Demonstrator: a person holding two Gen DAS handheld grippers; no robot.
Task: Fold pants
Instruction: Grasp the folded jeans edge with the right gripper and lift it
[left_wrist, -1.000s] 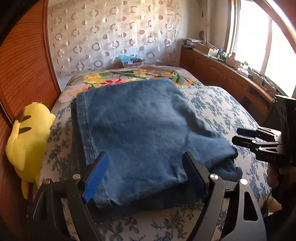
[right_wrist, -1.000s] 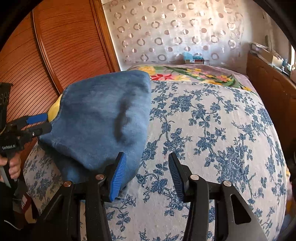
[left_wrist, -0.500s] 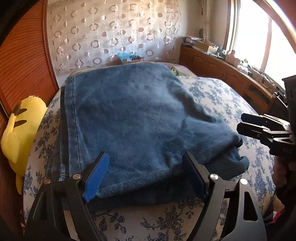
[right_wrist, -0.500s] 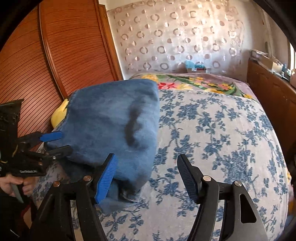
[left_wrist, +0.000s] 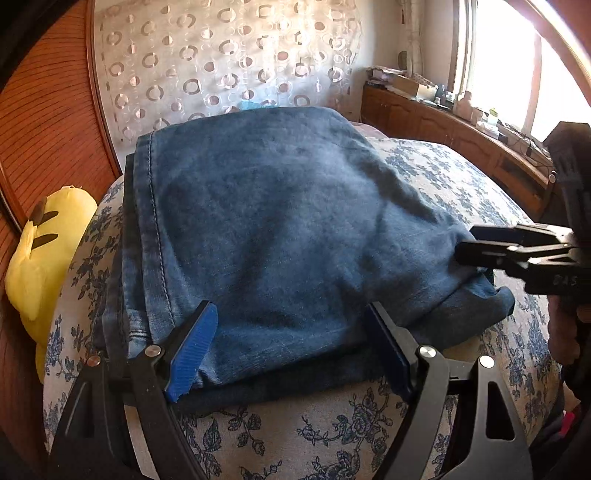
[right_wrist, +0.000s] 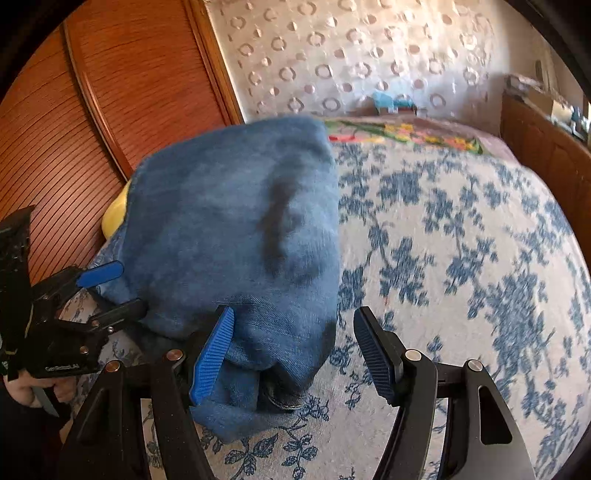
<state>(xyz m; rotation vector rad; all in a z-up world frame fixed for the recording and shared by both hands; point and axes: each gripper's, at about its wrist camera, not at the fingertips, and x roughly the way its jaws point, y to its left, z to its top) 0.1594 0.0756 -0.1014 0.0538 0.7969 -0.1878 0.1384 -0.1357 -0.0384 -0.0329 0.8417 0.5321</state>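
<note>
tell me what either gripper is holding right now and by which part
Nothing is held. The left gripper stands open around the near edge of the folded jeans; the right gripper is open at their near right corner, pads not pressing.

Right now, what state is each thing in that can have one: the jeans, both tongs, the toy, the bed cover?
Jeans: folded into a thick stack, lying on the bed, one corner bunched at the near right.
Left tongs: open, straddling the jeans' near edge, not pinching.
Right tongs: open, jeans corner between the pads, not pinched.
Yellow plush toy: lying at the bed's left side, beside the jeans.
Bed cover: spread flat.
</note>
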